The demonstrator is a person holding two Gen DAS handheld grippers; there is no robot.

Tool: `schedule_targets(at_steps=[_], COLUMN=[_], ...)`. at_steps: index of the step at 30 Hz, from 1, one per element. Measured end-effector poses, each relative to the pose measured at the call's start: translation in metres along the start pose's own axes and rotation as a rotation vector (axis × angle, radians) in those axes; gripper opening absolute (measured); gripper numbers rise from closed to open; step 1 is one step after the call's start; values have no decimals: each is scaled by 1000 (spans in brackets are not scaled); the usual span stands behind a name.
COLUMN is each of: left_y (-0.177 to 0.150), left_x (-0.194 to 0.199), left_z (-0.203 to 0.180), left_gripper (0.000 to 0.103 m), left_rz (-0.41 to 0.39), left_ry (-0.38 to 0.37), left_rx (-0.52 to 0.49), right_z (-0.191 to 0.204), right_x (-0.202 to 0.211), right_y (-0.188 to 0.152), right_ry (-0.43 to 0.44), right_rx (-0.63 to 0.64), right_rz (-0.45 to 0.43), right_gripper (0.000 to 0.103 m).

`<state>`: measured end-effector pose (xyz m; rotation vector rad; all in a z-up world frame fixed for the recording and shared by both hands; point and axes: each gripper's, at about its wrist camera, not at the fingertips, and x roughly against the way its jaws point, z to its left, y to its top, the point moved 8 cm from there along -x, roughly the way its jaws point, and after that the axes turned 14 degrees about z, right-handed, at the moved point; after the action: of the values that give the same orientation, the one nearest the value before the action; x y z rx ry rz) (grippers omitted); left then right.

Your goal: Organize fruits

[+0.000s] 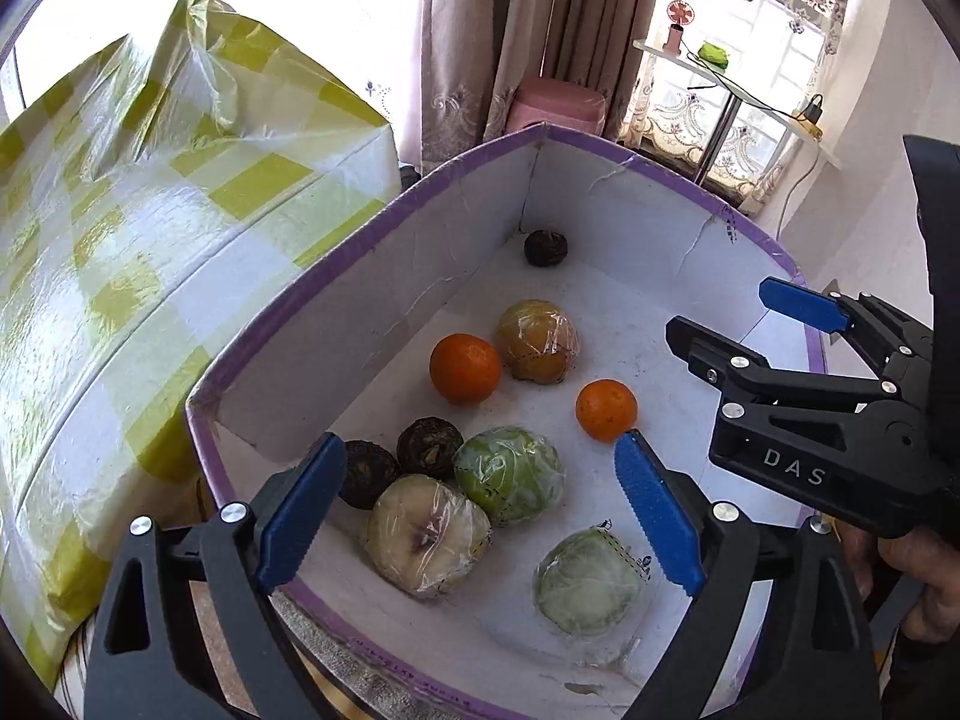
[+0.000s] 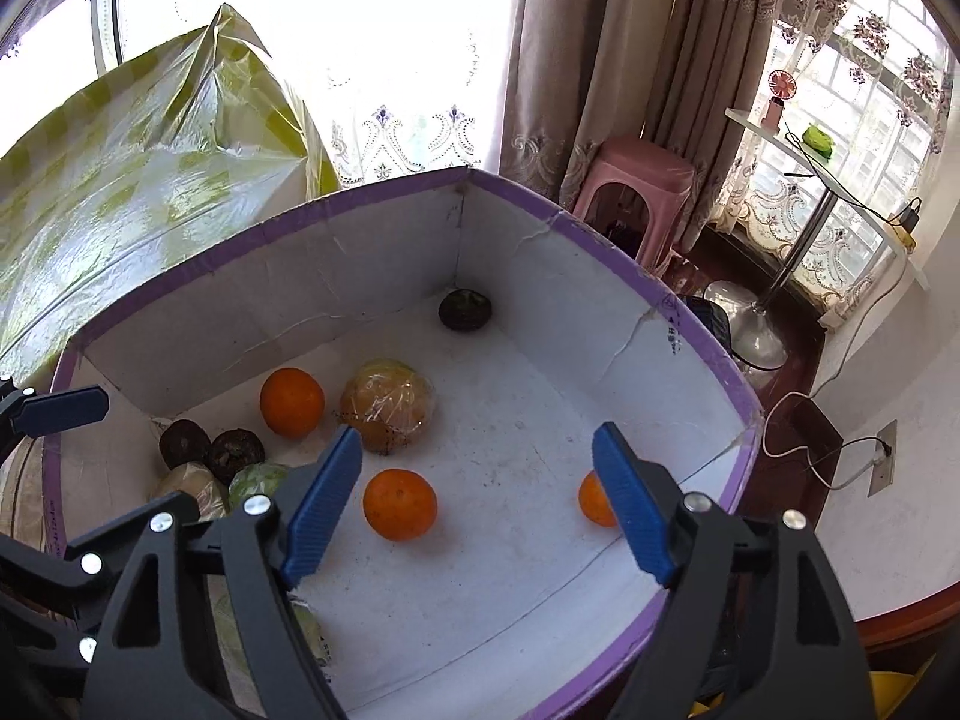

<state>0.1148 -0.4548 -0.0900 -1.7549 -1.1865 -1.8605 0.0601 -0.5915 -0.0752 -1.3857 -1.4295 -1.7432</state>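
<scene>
A white cardboard box with a purple rim (image 1: 372,228) (image 2: 600,240) holds the fruits. Three oranges show: one by the left wall (image 1: 465,368) (image 2: 292,402), one in the middle (image 1: 606,410) (image 2: 400,504), one half hidden behind my right finger (image 2: 593,499). Several plastic-wrapped fruits lie there: yellow-brown (image 1: 538,341) (image 2: 388,405), green (image 1: 510,475), pale yellow (image 1: 427,534), pale green (image 1: 588,582). Three dark round fruits: two together (image 1: 429,447) (image 2: 235,455), one in the far corner (image 1: 545,248) (image 2: 465,310). My left gripper (image 1: 477,516) is open above the wrapped fruits. My right gripper (image 2: 477,501) (image 1: 738,321) is open above the box.
A table under a yellow-checked plastic cover (image 1: 120,210) (image 2: 120,180) stands left of the box. A pink stool (image 2: 636,192), curtains and a small stand table (image 2: 840,204) with a fan are behind. A cable and wall socket (image 2: 882,450) are at the right.
</scene>
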Motion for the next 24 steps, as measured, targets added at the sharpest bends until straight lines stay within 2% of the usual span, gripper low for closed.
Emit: schedule_targets(at_steps=[6, 8, 9, 12, 14, 20, 22, 24], left_y=[-26, -35, -39, -51, -58, -57, -54, -50], left_x=[29, 37, 38, 25, 23, 35, 43, 46], left_z=[13, 11, 11, 16, 20, 15, 11, 7], left_gripper=[88, 88, 92, 91, 91, 91, 91, 92], left_rz=[-81, -105, -102, -45, -40, -110, -155, -167], left_ry=[-105, -98, -90, -142, -162, -131, -134, -153], left_rx=[108, 110, 122, 166, 188, 155, 126, 110], right_z=[1, -1, -1, 1, 2, 10, 10, 8], right_x=[27, 34, 38, 50, 56, 56, 55, 52], right_y=[-14, -23, -28, -43, -52, -64, -62, -61], right_ry=[-17, -19, -21, -41, -49, -46, -55, -57], right_rx=[-39, -61, -68, -70, -72, -68, -63, -63], right_rz=[-37, -36, -36, -39, -39, -28, -30, -22], right_gripper=[82, 82, 82, 83, 83, 85, 85, 85])
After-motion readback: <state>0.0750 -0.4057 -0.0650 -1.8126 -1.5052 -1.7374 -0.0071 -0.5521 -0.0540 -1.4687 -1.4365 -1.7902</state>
